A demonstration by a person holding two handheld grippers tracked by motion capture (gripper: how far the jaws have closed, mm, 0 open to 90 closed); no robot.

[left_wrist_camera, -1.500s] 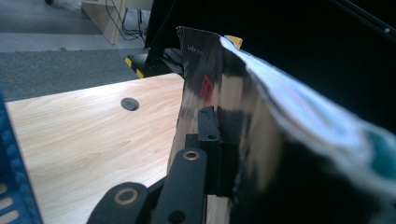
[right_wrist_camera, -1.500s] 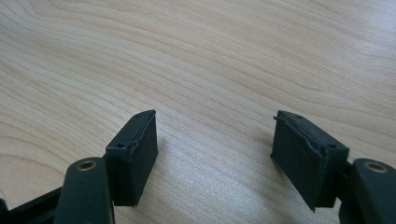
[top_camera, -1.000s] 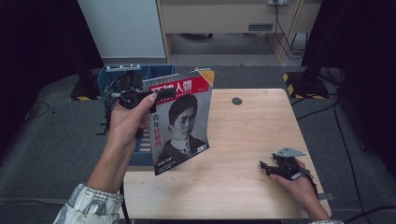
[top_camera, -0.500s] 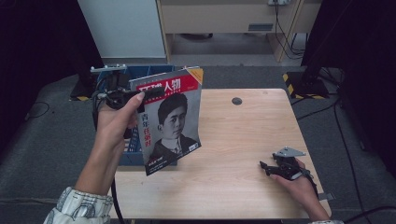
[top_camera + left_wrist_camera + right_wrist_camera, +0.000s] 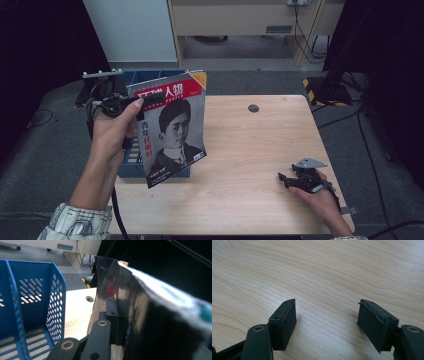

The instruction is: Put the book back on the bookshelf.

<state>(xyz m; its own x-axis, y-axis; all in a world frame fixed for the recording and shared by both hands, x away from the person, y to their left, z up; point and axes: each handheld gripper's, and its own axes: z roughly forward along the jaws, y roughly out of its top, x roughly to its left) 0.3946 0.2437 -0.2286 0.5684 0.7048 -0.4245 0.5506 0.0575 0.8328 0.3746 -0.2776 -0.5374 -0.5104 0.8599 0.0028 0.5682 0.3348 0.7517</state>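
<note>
My left tongs [image 5: 134,103] pinch the magazine [image 5: 172,127] at frame left; I'd lower it upright into the blue file rack [image 5: 30,302], right tongs [image 5: 327,325] wide and empty.

On the glossy magazine [image 5: 172,131] with the red banner and the black-and-white portrait cover, we read large white Chinese characters across the red masthead; the last two are 人物, while the ones before them are partly covered and we cannot make them out. Under the masthead runs a line of small white letters, too small for us to read. Down the left side of the cover we see a column of red Chinese characters beginning 青年; the rest is too blurred to tell. In the left gripper view the same cover [image 5: 140,315] shows faint small print near its top edge, unreadable under the glare.
</note>
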